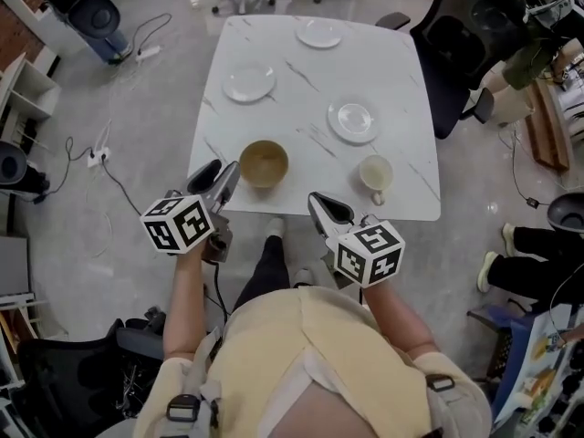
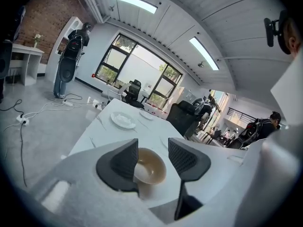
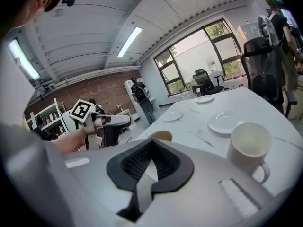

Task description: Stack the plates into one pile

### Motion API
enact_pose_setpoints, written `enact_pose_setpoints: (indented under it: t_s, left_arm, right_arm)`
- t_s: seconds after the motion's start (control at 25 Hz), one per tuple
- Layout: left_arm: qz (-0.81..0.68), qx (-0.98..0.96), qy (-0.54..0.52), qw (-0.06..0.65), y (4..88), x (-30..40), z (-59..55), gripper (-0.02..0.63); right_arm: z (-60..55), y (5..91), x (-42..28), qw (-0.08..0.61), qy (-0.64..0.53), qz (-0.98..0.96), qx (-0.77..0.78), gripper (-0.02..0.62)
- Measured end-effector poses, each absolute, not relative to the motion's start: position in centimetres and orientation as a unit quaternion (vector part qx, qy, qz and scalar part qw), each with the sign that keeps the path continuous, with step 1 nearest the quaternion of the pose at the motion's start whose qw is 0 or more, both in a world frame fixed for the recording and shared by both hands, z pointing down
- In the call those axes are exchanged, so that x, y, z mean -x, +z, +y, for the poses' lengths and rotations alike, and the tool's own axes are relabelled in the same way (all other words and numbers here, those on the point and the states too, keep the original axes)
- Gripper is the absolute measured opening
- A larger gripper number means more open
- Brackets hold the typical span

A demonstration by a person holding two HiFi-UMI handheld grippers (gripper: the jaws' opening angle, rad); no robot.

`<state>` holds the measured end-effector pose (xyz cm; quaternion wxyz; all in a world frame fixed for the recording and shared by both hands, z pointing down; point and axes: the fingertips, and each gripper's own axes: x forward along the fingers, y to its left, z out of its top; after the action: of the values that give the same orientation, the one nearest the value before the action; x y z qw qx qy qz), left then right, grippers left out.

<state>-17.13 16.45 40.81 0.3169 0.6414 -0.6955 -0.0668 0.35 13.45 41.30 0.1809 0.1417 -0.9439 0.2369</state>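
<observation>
With our left hand-held gripper (image 1: 224, 175) spread wide by the bowl (image 1: 264, 162) and our right hand-held gripper (image 1: 321, 206) closed on nothing, we risk knocking the bowl or the cup (image 1: 376, 173) as we reach past them for the plates (image 1: 248, 83), scattered well apart farther across the tabletop (image 1: 388, 71).

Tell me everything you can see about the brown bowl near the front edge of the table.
The bowl is round and fairly deep, tan-brown and mottled inside with a paler outer wall, and looks like glazed ceramic. It stands upright and empty on the white marble-look table, close to the near edge, left of the mug and apart from it. Nothing is stacked in it. The left gripper sits just off its left side with jaws open, framing it but not closed on it.
</observation>
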Motion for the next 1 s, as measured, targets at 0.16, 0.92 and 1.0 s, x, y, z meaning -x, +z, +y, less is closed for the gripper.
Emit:
enact_pose_setpoints:
  t_s: [0.16, 0.92, 1.0]
  left_arm:
    - [-0.697, -0.635, -0.064, 0.328, 42.1, 20.6, 13.2, 0.198]
    - [-0.684, -0.626, -0.006, 0.374, 49.4, 31.7, -0.1, 0.198]
    - [-0.687, -0.619, -0.001, 0.38, 50.3, 32.8, -0.7, 0.198]
  right_arm:
    - [10.5, 41.7, 2.3, 0.185, 0.24, -0.94, -0.156, 0.003]
    - [1.1, 45.7, 9.8, 0.232, 0.257, -0.911, -0.224, 0.003]
    - [0.6, 46.2, 10.2, 0.239, 0.259, -0.908, -0.228, 0.003]
